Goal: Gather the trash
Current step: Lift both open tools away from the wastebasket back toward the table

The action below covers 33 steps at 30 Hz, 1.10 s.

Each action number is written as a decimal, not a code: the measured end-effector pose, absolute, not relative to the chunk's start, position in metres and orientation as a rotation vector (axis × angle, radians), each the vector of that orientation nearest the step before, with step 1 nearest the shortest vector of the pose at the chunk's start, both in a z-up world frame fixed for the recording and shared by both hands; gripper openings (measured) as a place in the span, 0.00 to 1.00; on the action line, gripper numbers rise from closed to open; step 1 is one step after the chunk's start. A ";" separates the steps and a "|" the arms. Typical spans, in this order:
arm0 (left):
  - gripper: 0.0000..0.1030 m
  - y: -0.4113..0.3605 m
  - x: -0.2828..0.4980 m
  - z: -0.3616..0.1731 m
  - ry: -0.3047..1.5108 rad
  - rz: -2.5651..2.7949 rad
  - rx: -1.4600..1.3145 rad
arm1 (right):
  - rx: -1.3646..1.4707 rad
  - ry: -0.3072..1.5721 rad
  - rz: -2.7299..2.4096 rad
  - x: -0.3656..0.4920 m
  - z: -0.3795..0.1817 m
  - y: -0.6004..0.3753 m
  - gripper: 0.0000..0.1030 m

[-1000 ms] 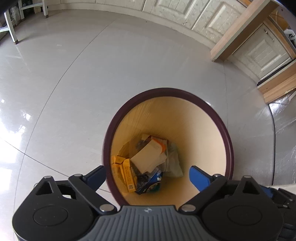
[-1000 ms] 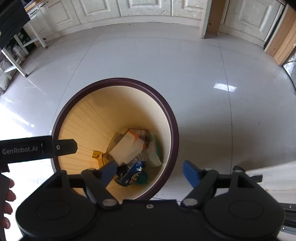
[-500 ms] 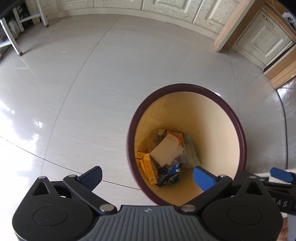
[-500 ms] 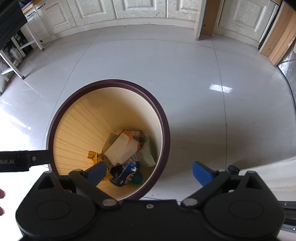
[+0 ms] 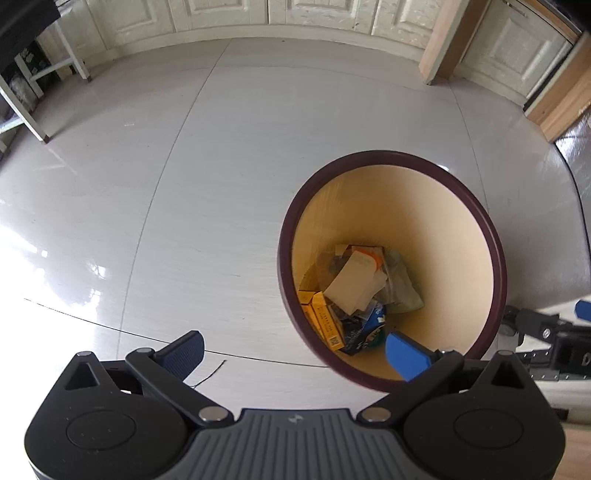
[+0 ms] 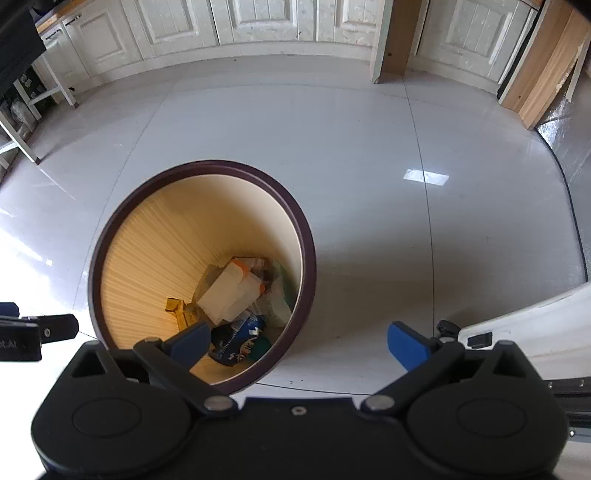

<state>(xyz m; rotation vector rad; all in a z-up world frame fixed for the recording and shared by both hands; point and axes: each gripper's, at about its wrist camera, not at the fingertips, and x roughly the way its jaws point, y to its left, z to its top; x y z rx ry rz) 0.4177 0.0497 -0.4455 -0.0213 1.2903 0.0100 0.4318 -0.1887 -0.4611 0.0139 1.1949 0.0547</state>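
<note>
A round bin with a dark maroon rim (image 5: 388, 154) and cream inside stands on the grey floor. Its bottom holds trash (image 5: 354, 284): a white carton, yellow boxes, a blue wrapper and clear plastic. My left gripper (image 5: 293, 345) hovers over the bin's near-left rim, open and empty. In the right wrist view the bin (image 6: 221, 164) and its trash (image 6: 232, 295) lie lower left. My right gripper (image 6: 299, 334) hangs over the bin's near-right rim, jaws wide open with nothing between them. Each gripper shows at the edge of the other's view.
White panelled cabinet doors (image 6: 258, 22) and wooden posts (image 6: 391, 37) line the far wall. White table legs (image 5: 26, 118) stand far left. A white curved surface (image 6: 535, 317) sits at the right. The grey tiled floor (image 6: 369, 166) spreads around the bin.
The right gripper's jaws spread wider. The left gripper drew off to the left and up, so the bin slid right in its view. In the right view the bin looks slightly farther.
</note>
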 end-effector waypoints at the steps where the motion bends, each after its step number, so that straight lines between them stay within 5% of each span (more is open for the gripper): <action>1: 1.00 0.050 0.416 -0.444 1.291 0.010 -0.018 | 0.014 1.191 0.053 0.430 -0.459 -0.189 1.00; 21: 1.00 0.064 0.354 -0.356 1.161 0.016 -0.009 | 0.036 1.037 0.089 0.376 -0.362 -0.172 1.00; 33: 1.00 0.083 0.300 -0.247 0.940 0.031 -0.050 | 0.030 0.847 0.103 0.328 -0.269 -0.164 1.00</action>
